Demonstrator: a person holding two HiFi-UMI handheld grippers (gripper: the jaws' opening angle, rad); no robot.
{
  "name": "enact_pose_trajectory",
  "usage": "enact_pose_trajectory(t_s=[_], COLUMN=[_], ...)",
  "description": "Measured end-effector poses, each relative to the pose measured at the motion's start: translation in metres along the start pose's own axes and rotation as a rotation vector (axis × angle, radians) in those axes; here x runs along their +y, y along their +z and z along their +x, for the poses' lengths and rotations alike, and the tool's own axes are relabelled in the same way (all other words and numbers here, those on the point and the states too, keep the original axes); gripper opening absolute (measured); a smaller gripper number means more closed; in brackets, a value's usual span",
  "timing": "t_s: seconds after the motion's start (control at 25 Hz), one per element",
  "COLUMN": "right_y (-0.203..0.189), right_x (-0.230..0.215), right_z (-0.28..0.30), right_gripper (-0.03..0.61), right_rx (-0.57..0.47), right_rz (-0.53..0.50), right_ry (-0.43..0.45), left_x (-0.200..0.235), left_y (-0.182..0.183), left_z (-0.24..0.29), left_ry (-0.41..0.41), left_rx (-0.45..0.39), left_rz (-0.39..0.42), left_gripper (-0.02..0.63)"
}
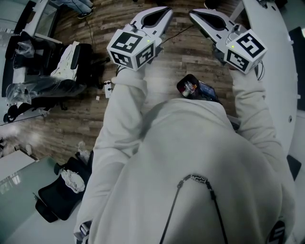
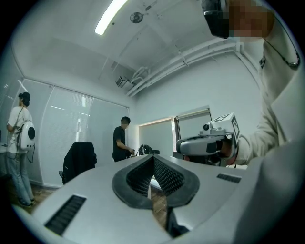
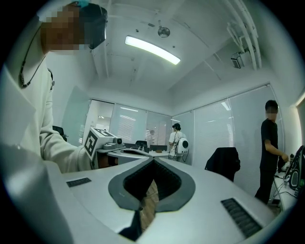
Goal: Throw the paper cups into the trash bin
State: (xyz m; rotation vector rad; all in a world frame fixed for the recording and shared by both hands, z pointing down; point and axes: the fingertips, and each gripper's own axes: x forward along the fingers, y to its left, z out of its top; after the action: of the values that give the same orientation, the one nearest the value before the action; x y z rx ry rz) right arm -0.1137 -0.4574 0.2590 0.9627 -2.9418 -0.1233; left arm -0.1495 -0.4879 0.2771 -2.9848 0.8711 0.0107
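Head view, left tongs (image 1: 164,13) and right tongs (image 1: 194,15) closed, empty, side by side over wooden floor (image 1: 71,124)

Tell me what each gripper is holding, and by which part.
Nothing is held. The left gripper and the right gripper both have their fingers closed together with nothing between them.

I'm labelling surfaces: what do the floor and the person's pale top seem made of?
Brown plank floor: wood or wood-look laminate, matt, by its grain streaks and board seams. Pale long-sleeved top: soft fabric, perhaps fleece; it creases at the sleeves.
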Motion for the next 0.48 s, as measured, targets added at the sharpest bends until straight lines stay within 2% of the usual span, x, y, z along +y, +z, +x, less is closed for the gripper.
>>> enact_pose_trajectory(t_s=[0.28,0.48], right_y=[-0.001,0.0], right_x=[-0.001,0.007], right_z=[0.008,-0.004], right_gripper=[0.017,0.017], right_rx=[0.005,0.005], right_rz=[-0.001,-0.004], right_ry=[0.0,-0.003], left_x=[0.006,-0.007], left_y=[0.0,0.002], left_z=[-0.001,-0.004], left_ry=[-0.007,-0.012], left_rx=[0.001,0.001], left_rz=[-0.003,0.001], left_gripper=[-0.003,-0.003])
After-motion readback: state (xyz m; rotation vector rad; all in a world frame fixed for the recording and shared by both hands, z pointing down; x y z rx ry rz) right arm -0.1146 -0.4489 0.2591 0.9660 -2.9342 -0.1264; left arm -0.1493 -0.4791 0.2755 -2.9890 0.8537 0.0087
